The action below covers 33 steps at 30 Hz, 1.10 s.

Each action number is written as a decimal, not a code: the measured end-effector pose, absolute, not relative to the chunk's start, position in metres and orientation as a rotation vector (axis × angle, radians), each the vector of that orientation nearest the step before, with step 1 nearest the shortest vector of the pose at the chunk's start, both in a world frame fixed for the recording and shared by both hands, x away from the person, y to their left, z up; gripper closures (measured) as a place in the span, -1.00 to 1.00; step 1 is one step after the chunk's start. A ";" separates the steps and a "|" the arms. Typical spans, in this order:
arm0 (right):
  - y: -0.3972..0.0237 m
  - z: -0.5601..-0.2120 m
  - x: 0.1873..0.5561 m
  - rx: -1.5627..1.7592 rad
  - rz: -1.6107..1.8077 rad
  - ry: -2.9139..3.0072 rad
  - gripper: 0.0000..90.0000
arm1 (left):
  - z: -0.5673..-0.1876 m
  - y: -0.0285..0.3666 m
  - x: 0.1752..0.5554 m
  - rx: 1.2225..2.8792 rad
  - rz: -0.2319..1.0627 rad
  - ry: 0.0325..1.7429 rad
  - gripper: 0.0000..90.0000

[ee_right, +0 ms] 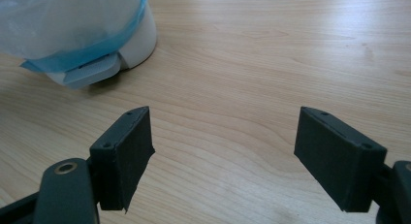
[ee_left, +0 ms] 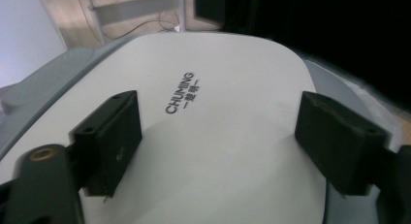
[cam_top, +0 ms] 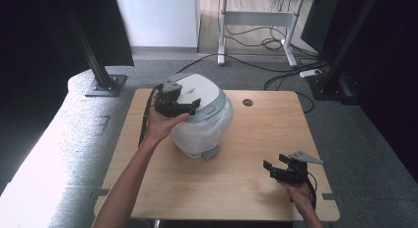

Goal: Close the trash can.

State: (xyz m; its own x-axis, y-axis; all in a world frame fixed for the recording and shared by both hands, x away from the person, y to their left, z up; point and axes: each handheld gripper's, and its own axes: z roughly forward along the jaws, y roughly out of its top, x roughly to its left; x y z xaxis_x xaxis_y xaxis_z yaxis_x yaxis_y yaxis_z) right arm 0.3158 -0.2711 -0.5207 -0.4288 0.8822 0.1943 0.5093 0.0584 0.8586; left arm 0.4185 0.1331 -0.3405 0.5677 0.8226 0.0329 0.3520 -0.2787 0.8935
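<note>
Room: grey carpet around you, a desk frame and loose cables at the far wall.
Table (cam_top: 246, 159): light wood, with a round hole (cam_top: 247, 102) near its far edge.
Bin (cam_top: 202, 114): it stands left of centre on the table, a white lid printed "CHUMING" on top, a clear bag (ee_right: 68, 20) with a blue edge wrapped round the body, a small pedal (ee_right: 89, 73) at its foot.
Left gripper (cam_top: 196, 104): your jaws stand apart, hovering just over the lid (ee_left: 218, 122) with nothing clamped.
Right gripper (cam_top: 268, 170): your jaws stand apart over bare wood, well right of the bin, holding nothing.
</note>
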 end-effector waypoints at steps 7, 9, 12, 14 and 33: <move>-0.267 -0.518 0.313 1.371 1.334 1.969 -0.54 | -0.336 0.130 0.419 1.897 0.613 0.957 -0.55; -0.270 -0.518 0.314 1.381 1.339 1.963 -0.54 | -0.336 0.131 0.419 1.894 0.609 0.953 -0.55; -0.273 -0.516 0.315 1.389 1.347 1.950 -0.54 | -0.338 0.137 0.414 1.837 0.599 0.939 -0.55; -0.274 -0.516 0.315 1.390 1.350 1.943 -0.54 | -0.338 0.142 0.409 1.807 0.566 0.922 -0.56; -0.279 -0.518 0.314 1.401 1.332 1.936 -0.54 | -0.369 0.193 0.350 1.771 0.476 0.843 -0.65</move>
